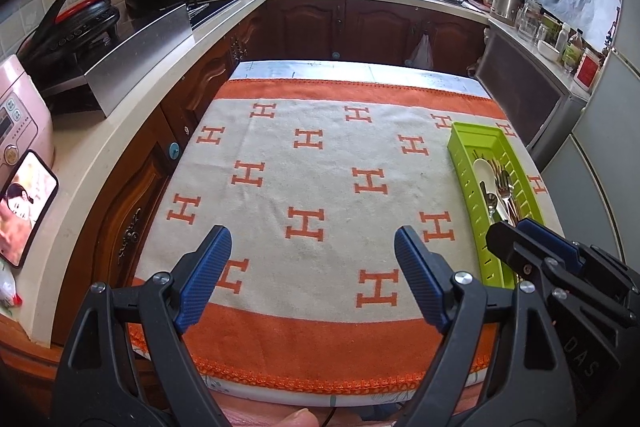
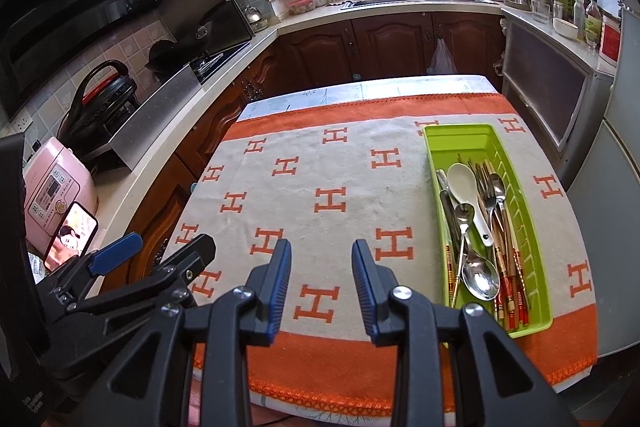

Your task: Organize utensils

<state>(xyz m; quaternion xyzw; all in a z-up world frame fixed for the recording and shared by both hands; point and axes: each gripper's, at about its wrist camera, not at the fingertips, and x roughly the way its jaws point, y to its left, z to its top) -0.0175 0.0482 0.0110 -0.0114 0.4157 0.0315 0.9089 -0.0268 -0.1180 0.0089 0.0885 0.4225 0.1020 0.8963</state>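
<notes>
A lime-green utensil tray lies on the right side of the cloth-covered table. It holds a white spoon, metal spoons, forks and chopsticks, all lengthwise. My right gripper hovers open and empty over the cloth, left of the tray's near end. My left gripper stands wide open over the cloth's near middle, nothing between its pads. The left wrist view shows the tray at the right, with the right gripper in front of its near end. The left gripper shows at the right wrist view's left.
A cream cloth with orange H marks and orange borders covers the table. A counter on the left carries a lit phone, a pink cooker and a black pressure cooker. A grey fridge stands to the right.
</notes>
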